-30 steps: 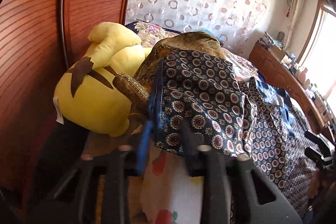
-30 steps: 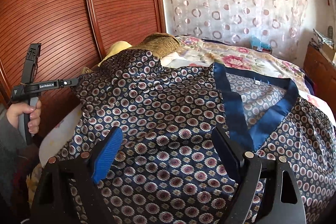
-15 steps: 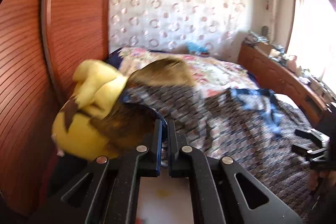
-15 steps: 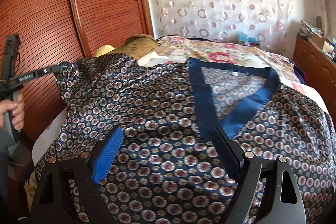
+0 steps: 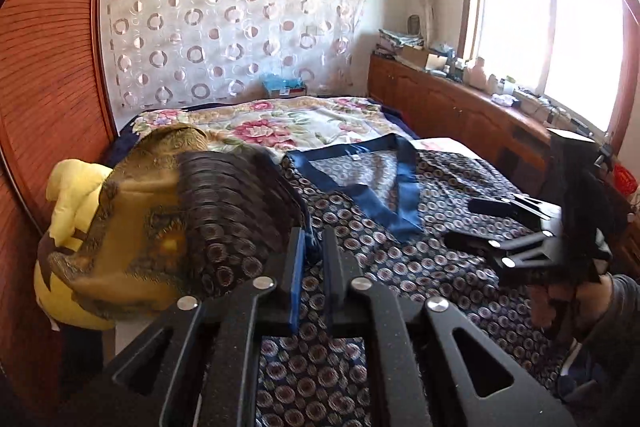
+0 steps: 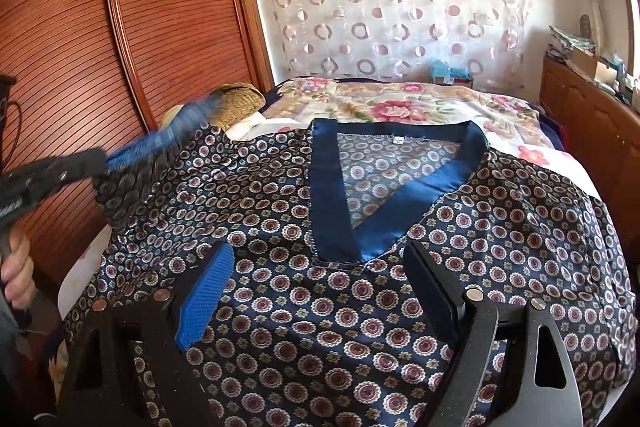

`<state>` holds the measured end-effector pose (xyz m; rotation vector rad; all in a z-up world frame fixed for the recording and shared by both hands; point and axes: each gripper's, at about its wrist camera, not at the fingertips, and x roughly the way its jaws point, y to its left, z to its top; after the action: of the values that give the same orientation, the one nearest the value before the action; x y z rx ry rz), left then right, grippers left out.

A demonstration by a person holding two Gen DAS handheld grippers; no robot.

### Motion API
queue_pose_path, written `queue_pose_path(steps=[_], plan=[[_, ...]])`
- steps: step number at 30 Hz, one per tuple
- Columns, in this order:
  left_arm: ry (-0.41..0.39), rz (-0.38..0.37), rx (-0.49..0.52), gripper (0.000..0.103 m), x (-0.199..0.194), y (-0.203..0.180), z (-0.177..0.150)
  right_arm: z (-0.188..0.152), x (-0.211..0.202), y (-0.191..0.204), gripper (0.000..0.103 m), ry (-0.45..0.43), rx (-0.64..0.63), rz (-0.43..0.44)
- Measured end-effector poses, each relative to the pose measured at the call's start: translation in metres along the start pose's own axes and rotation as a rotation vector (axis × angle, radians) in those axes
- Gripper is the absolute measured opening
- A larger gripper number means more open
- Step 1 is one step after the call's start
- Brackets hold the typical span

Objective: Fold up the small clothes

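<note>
A navy patterned V-neck shirt (image 6: 304, 299) with a blue collar band (image 6: 384, 227) lies spread on the bed; it also shows in the left wrist view (image 5: 400, 251). My left gripper (image 5: 311, 251) is shut on the shirt's left sleeve (image 5: 236, 211) and holds it lifted and folded inward; in the right wrist view the left gripper (image 6: 120, 159) appears blurred at the left. My right gripper (image 6: 320, 291) is open and empty, low over the shirt's chest below the V-neck; it also shows in the left wrist view (image 5: 476, 227).
A yellow plush toy (image 5: 72, 211) and a brown-gold cushion (image 6: 238, 103) lie at the bed's left edge against the wooden wardrobe (image 6: 120, 47). A floral bedspread (image 6: 400, 107) lies beyond the shirt. A wooden cabinet (image 5: 460, 111) with clutter runs along the right.
My left gripper closed on the sleeve and has swung it up and to the right over the shirt. The right gripper stayed open, hovering over the chest.
</note>
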<state>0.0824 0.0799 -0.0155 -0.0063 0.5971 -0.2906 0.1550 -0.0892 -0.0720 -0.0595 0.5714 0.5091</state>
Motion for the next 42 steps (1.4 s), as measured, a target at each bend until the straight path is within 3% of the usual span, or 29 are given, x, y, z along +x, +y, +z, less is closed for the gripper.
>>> queue_pose_path(steps=[3, 6, 12, 20, 26, 34, 37, 42], plan=[[-0.015, 0.02, -0.019, 0.029, -0.011, 0.009, -0.006, 0.002, 0.002, 0.001, 0.088, 0.0, 0.003, 0.009], [-0.007, 0.037, -0.043, 0.035, -0.016, 0.021, -0.013, 0.006, 0.008, 0.007, 0.085, 0.003, -0.01, 0.03], [0.041, 0.083, -0.061, 0.038, -0.008, 0.034, -0.029, 0.01, 0.023, 0.021, 0.081, 0.026, -0.075, 0.051], [0.087, 0.153, -0.059, 0.038, 0.028, 0.059, -0.014, 0.006, 0.045, 0.019, 0.081, 0.076, -0.133, -0.007], [0.136, 0.153, -0.028, 0.038, 0.075, 0.08, 0.016, -0.001, 0.037, 0.003, 0.081, 0.097, -0.152, -0.023], [0.227, 0.154, -0.038, 0.038, 0.133, 0.097, 0.034, -0.013, 0.032, -0.02, 0.081, 0.149, -0.166, -0.088], [0.246, 0.155, -0.038, 0.038, 0.147, 0.099, 0.035, -0.008, 0.018, -0.026, 0.081, 0.1, -0.164, -0.142], [0.26, 0.166, 0.006, 0.02, 0.159, 0.093, 0.034, 0.015, -0.012, -0.045, 0.081, -0.027, -0.208, -0.261]])
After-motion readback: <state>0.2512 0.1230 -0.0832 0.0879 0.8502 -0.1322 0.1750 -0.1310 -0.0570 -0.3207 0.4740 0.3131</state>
